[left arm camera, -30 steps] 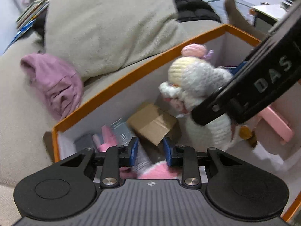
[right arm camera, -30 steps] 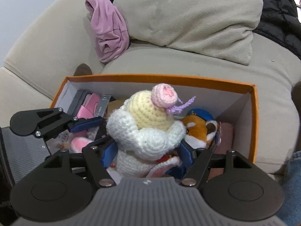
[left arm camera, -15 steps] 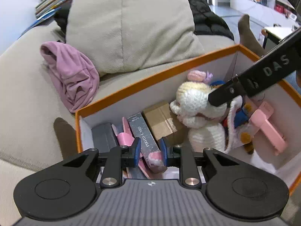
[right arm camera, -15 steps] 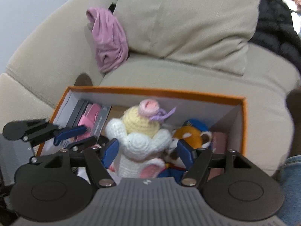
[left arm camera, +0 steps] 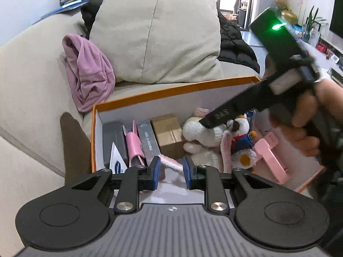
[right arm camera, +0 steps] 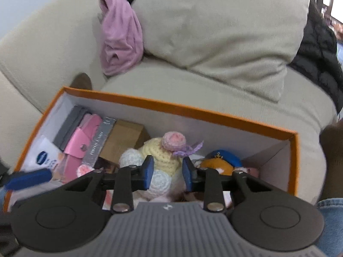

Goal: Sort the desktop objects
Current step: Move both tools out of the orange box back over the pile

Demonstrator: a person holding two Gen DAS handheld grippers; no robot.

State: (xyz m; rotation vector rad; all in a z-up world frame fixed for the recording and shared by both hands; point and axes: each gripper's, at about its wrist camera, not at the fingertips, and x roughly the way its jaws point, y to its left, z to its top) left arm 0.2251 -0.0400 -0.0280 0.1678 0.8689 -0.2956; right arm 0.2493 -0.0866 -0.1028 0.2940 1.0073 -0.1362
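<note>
The right gripper (right arm camera: 167, 172) is closing around the crocheted doll (right arm camera: 159, 160) – pads not yet pressing – inside the orange box (right arm camera: 182, 110) on the sofa (right arm camera: 214, 98). The left gripper (left arm camera: 170, 173) hangs unclenched over the box's left end, gripping nothing.

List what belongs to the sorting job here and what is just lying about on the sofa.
Part of the job:
- orange box
- crocheted doll, with the right gripper closing around it
- brown carton
- pink pouch
- grey booklet
- left gripper

Just lying about:
- beige cushion
- pink cloth
- black jacket
</note>
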